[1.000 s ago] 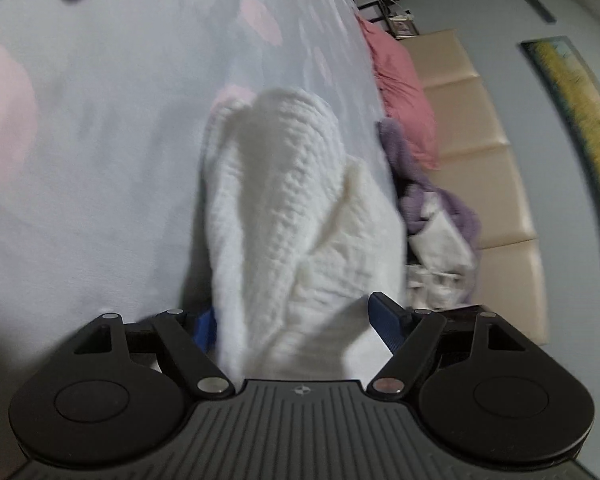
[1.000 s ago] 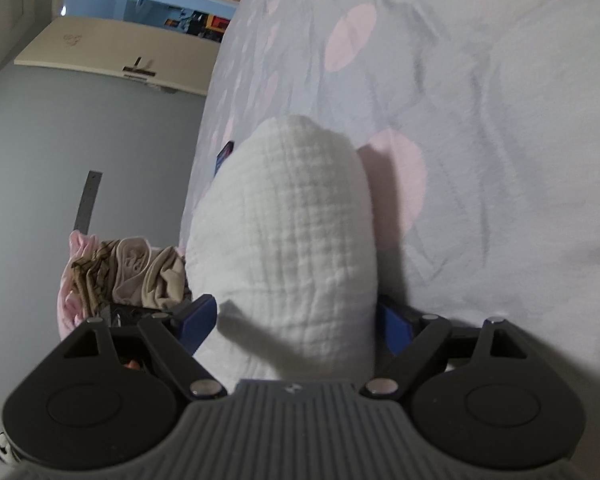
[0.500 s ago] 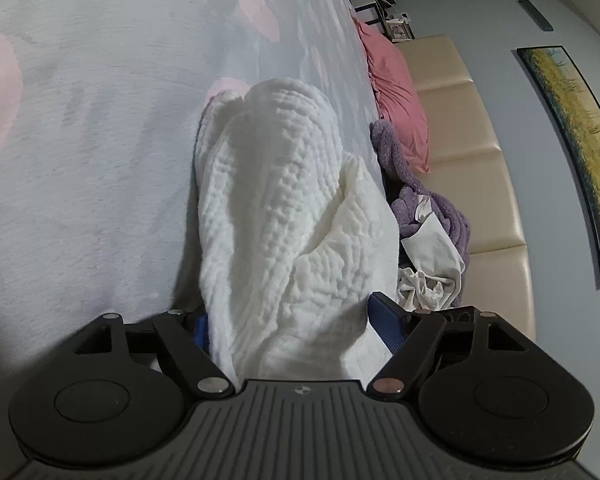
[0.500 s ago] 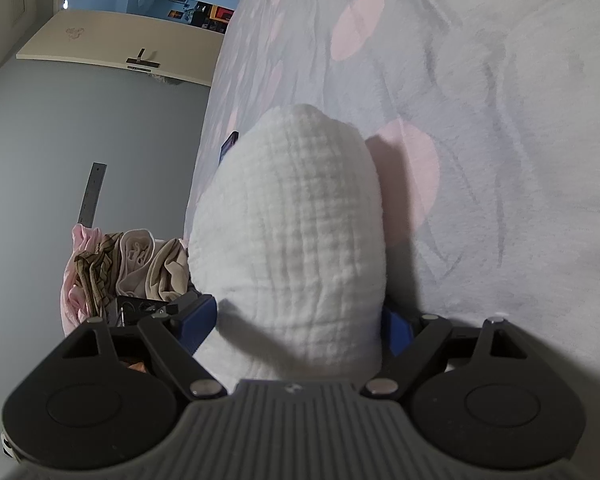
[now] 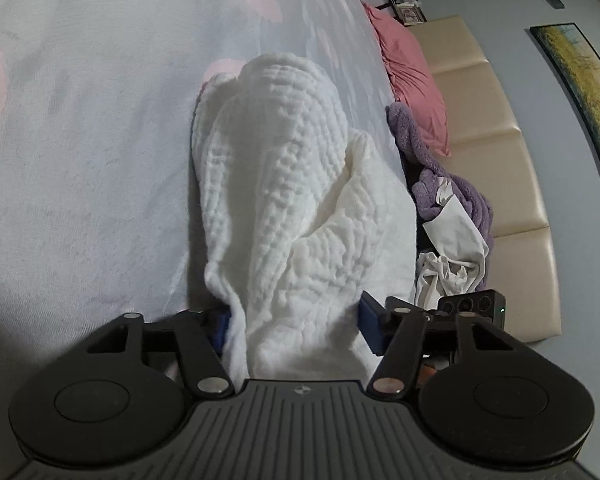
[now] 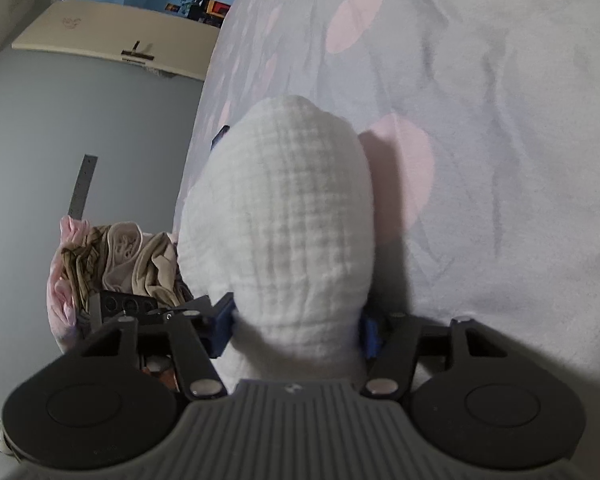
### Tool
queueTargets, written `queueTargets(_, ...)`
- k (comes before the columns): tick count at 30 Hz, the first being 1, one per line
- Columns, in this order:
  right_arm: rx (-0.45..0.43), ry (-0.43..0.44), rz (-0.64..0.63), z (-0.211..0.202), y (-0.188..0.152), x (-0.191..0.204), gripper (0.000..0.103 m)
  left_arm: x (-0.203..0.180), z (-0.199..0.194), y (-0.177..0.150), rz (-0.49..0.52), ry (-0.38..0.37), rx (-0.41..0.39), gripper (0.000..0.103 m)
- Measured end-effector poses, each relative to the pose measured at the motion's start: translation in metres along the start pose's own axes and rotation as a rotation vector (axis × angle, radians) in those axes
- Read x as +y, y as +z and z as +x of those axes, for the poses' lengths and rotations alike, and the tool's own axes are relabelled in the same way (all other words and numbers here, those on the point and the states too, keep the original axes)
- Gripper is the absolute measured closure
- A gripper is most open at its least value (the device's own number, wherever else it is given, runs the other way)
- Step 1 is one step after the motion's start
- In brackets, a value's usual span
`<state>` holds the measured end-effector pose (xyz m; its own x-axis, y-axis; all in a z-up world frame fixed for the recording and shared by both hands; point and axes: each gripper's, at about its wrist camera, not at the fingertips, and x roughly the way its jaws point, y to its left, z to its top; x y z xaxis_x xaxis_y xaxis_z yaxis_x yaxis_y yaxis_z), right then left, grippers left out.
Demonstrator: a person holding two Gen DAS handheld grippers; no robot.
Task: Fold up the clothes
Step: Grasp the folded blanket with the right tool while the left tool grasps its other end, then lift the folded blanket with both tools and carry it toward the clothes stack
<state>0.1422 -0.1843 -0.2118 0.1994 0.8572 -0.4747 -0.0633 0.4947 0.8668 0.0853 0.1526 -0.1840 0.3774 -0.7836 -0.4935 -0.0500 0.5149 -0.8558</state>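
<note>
A white waffle-textured cloth (image 5: 284, 184) is bunched between the blue pads of my left gripper (image 5: 294, 320), which is shut on it. The cloth stretches forward over the bed sheet (image 5: 80, 140), grey with pink dots. In the right wrist view the same cloth (image 6: 288, 216) bulges up as a rounded fold, and my right gripper (image 6: 296, 326) is shut on its near end. The fabric partly covers both grippers' pads. Each view shows the other gripper's camera block, at the right (image 5: 472, 304) and at the left (image 6: 128, 304).
Along the bed's right side lie a pink pillow (image 5: 412, 68), a purple garment (image 5: 452, 196) and a crumpled white garment (image 5: 444, 272) against a beige padded headboard (image 5: 512, 200). A pile of beige and pink clothes (image 6: 112, 256) sits left of the bed. A pale door (image 6: 100, 36) stands beyond.
Both pairs of fingers have drawn closer together on the white cloth. The cloth has bunched higher and sits nearer both cameras.
</note>
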Motion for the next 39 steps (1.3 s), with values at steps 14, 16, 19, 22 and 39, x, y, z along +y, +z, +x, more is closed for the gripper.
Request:
queueTargets(14, -0.026, -0.029, -0.065, -0.013, -0.004, 0.018, 0.065, -0.031, -0.007, -0.010, 0.059, 0.031, -0.028, 0.071)
queueTargets(16, -0.033, -0.029, -0.075, -0.020, -0.006, 0.023, 0.065, -0.038, -0.009, -0.012, 0.076, 0.037, -0.035, 0.072)
queueTargets(19, -0.049, -0.029, -0.095, -0.033, -0.011, 0.035, 0.065, -0.050, -0.016, -0.017, 0.100, 0.037, -0.043, 0.072)
queueTargets(22, -0.064, -0.028, -0.121, -0.049, -0.014, 0.048, 0.065, -0.067, -0.023, -0.023, 0.128, 0.031, -0.049, 0.072)
queueTargets(39, -0.108, 0.079, -0.393, -0.096, -0.012, 0.241, 0.065, -0.215, -0.166, -0.026, 0.310, 0.023, -0.232, 0.074)
